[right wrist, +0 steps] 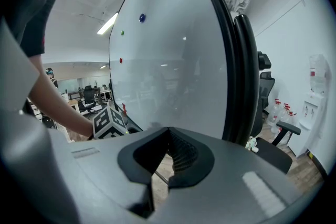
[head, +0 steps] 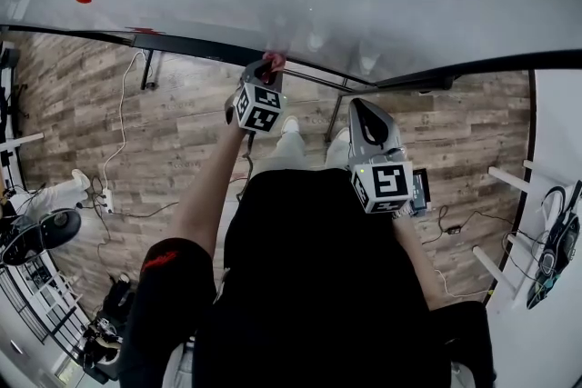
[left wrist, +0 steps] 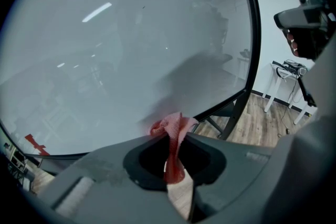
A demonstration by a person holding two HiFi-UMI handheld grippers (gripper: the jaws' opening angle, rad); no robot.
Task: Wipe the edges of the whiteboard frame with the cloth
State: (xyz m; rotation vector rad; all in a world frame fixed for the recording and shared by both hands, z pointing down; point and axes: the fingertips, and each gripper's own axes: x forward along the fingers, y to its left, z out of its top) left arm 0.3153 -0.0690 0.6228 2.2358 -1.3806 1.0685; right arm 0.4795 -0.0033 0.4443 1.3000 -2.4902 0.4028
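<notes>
Whiteboard edge (head: 182, 44), cloth (left wrist: 170, 127) pinched in left claw (left wrist: 177, 135)

Wood-plank floor (head: 191, 118) with trailing cables (head: 122, 118)

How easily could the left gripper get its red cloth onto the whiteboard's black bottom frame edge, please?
Probably yes: the left gripper, shut on the red cloth, is right beside the black bottom frame edge, with nothing visible between them.
</notes>
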